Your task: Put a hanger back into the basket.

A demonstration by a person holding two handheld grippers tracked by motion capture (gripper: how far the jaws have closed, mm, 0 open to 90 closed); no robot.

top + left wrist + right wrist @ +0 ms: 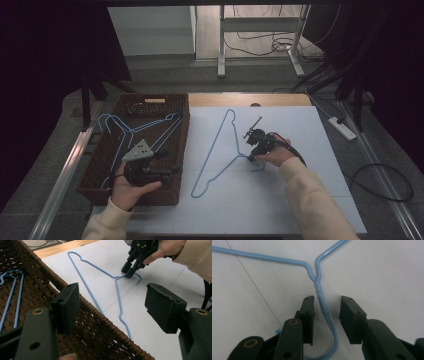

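Note:
A light blue wire hanger (215,145) lies flat on the pale mat, hook toward the person. My right gripper (253,158) points down at the hook's neck. In the right gripper view the twisted neck (320,290) runs between the jaws of the right gripper (325,302); it lies close to the left pad and a gap shows at the right pad, so the gripper is open around it. My left gripper (172,172) hovers at the near right corner of the brown woven basket (150,98), open with nothing between its fingers (67,305). More blue hangers (120,131) lie in the basket.
The basket's woven wall (100,325) stands between my left gripper and the mat. A strip of bare wooden tabletop (250,100) lies beyond the mat. A power strip (342,127) and cables are on the floor at the right.

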